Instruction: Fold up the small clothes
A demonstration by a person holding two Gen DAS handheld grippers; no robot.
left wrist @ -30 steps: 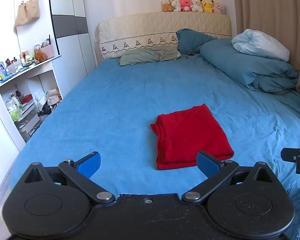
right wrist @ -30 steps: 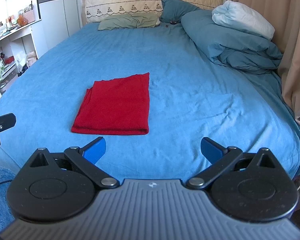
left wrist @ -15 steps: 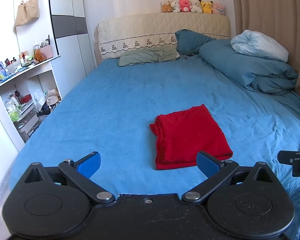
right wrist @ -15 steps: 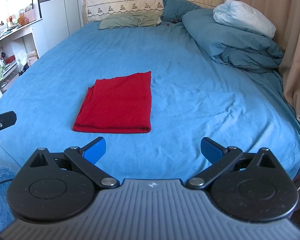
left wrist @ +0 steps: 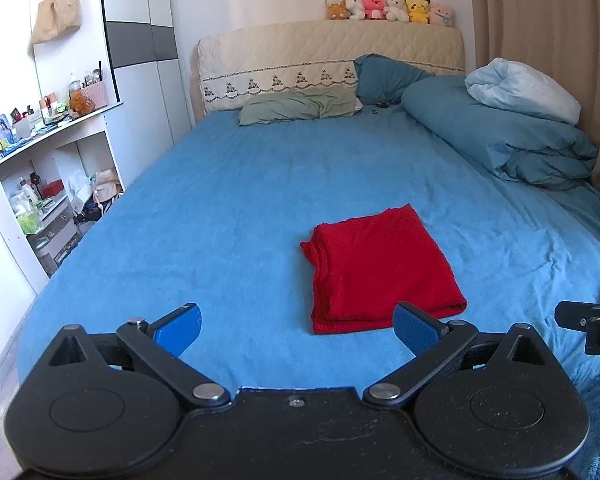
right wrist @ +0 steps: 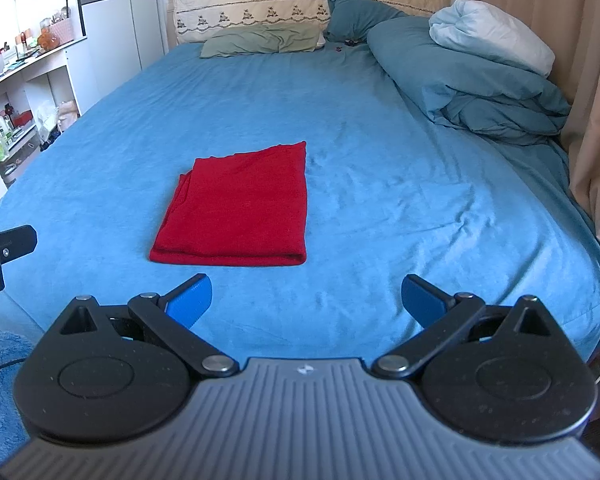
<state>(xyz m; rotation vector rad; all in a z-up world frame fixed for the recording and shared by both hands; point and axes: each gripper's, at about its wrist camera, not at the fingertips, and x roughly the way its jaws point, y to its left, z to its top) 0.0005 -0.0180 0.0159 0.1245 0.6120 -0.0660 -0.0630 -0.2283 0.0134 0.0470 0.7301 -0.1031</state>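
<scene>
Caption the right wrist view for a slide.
Open right gripper short of a folded red cloth on the bed.

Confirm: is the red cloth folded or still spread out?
Folded. The red cloth lies as a compact rectangle on the blue bed, stacked layer edges showing along its left side. Neither gripper touches it.

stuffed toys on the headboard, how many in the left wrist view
6, in a row along the headboard top: brown, white, pink, white, yellow, pale pink. More may be hidden.
</scene>
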